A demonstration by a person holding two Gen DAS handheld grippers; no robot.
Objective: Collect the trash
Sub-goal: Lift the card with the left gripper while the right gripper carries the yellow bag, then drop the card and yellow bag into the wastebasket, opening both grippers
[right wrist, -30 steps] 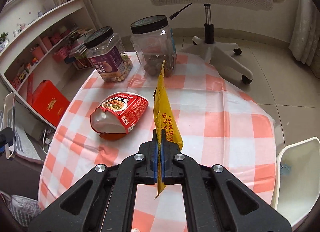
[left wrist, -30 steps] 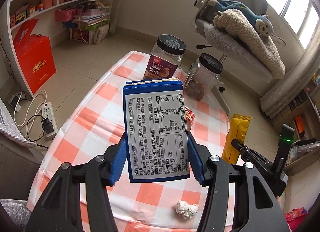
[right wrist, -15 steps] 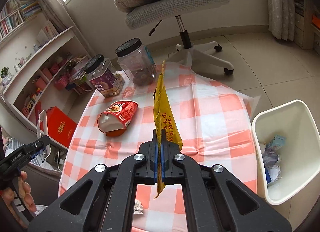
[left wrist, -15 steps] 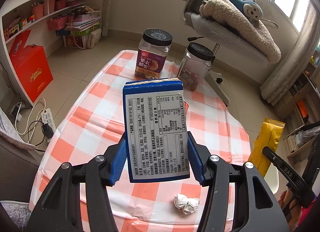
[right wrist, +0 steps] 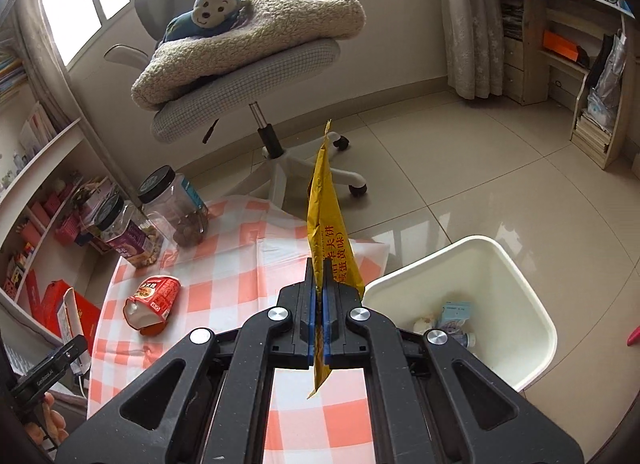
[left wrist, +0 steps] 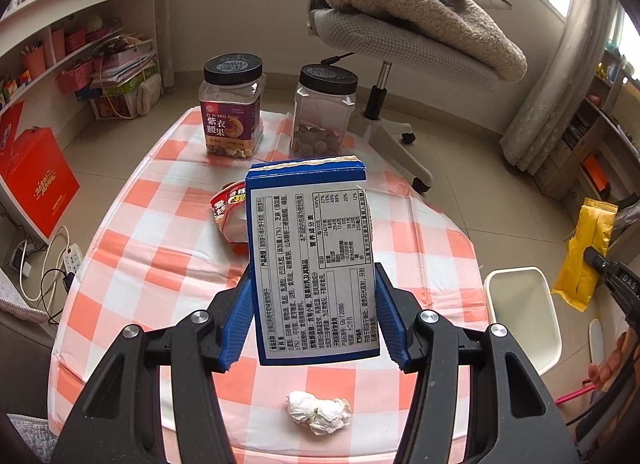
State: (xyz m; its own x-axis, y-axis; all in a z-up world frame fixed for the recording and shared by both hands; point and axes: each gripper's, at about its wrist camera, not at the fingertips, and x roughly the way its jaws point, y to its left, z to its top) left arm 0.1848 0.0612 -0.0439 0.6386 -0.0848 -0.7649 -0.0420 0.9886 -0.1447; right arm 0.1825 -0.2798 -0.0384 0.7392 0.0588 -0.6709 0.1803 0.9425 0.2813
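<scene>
From the left wrist camera I see my left gripper (left wrist: 314, 320) clamped on a blue box (left wrist: 312, 260), its blue pads pressing both sides; the box stands upright with its printed label facing the lens, held above the checked table (left wrist: 132, 264). Below the box, near the table's front edge, lies a crumpled tissue (left wrist: 319, 411). Behind the box a red pouch (left wrist: 229, 212) lies on the cloth, partly hidden. Farther back stand two black-lidded jars, the labelled jar (left wrist: 232, 108) to the left and the clear jar (left wrist: 325, 112) beside it. A white bin (left wrist: 520, 328) sits on the floor just off the table's right edge. At the far right my right gripper's black body shows, with the yellow wrapper (left wrist: 586, 256) hanging from it, above and beyond the bin.

From the right wrist camera my right gripper (right wrist: 319, 324) is pinched tight on the wrapper (right wrist: 326, 216), which stands edge-on between the pads and sticks out past them. The bin (right wrist: 516, 276) is to the right and below, already holding some litter. The pouch (right wrist: 154, 298) lies on the table (right wrist: 224, 288) to the left, the jars beyond it. At the lower left edge I see the left gripper's body and the box (right wrist: 70, 316) edge-on.
</scene>
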